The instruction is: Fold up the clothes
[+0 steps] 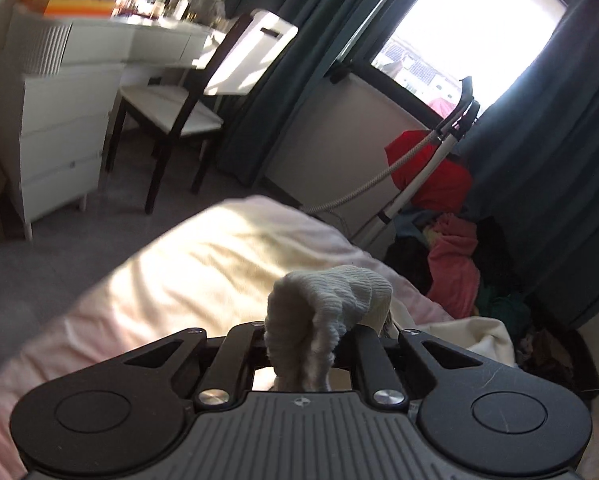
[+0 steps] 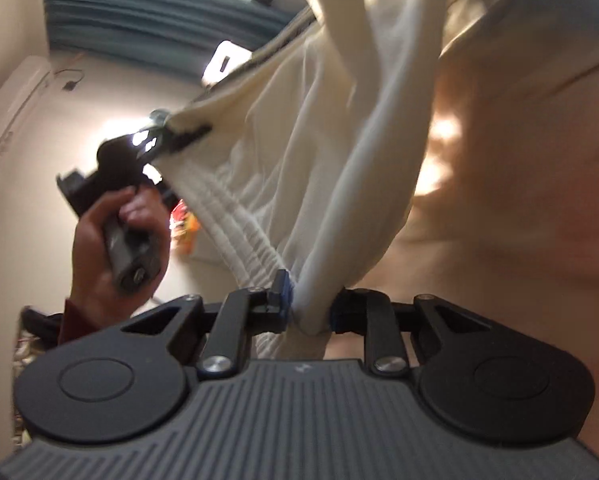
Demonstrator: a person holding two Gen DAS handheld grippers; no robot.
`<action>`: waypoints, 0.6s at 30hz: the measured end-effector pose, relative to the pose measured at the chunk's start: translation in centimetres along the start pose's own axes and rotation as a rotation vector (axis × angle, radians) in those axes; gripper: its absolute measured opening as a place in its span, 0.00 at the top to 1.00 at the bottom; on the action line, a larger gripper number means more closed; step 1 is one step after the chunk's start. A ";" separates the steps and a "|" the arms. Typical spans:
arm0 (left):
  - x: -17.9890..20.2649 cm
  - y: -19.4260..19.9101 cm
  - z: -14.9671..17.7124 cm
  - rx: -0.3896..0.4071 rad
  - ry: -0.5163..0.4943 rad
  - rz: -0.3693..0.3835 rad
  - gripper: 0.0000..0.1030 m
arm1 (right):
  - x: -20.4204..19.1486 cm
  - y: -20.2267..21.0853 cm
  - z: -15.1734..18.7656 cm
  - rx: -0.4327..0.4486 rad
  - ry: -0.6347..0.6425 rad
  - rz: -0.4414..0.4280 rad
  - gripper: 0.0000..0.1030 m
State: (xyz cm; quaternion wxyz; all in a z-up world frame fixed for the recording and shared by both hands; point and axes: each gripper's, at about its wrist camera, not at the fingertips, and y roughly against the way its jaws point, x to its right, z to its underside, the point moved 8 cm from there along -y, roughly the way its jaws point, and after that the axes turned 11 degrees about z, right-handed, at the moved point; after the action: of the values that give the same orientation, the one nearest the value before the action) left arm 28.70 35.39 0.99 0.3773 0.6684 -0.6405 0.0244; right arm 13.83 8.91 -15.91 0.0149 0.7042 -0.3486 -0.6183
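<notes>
**Cream garment held up in the air by both tools, no folds showing**

Both tools are clamped on the same cream garment. In the right wrist view, the right tool pinches a bunch of the fabric at lower centre, right by the ribbed elastic band. The left tool sits in the upper left of that frame, gripped by a hand, biting the other end of the band. The left wrist view shows the left tool with a wad of ribbed cloth stuffed between its fingers.

So the garment hangs stretched between the two tools, off the bed, which fills the middle of the left view. No crease or fold that I can make out. My read: it's spread by the band, and laying it flat plus all the folding seems still ahead. There's also a clothes pile at right of that frame.
</notes>
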 end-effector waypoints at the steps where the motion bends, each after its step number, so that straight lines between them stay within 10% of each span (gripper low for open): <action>1: -0.7 -0.6 -1.8 0.014 -0.021 -0.021 0.89 | -1.2 -1.7 0.4 -0.017 0.005 -0.023 0.78; 10: -11.6 -12.3 -3.6 -0.070 -0.026 -0.224 0.88 | -5.7 -15.8 3.0 -0.185 0.018 -0.051 0.79; 15: -13.3 -15.4 -1.5 -0.078 -0.041 -0.274 0.84 | -7.0 -17.2 2.8 -0.196 0.085 -0.028 0.77; 18: -12.4 -14.6 -1.7 -0.072 -0.090 -0.270 0.65 | -8.0 -16.5 2.8 -0.197 0.178 0.024 0.69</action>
State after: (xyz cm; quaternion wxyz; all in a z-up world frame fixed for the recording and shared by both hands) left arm 40.00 45.12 -11.07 0.3718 0.7351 -0.5614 -0.0796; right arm 19.19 26.62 -17.09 0.1223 0.7473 -0.2917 -0.5844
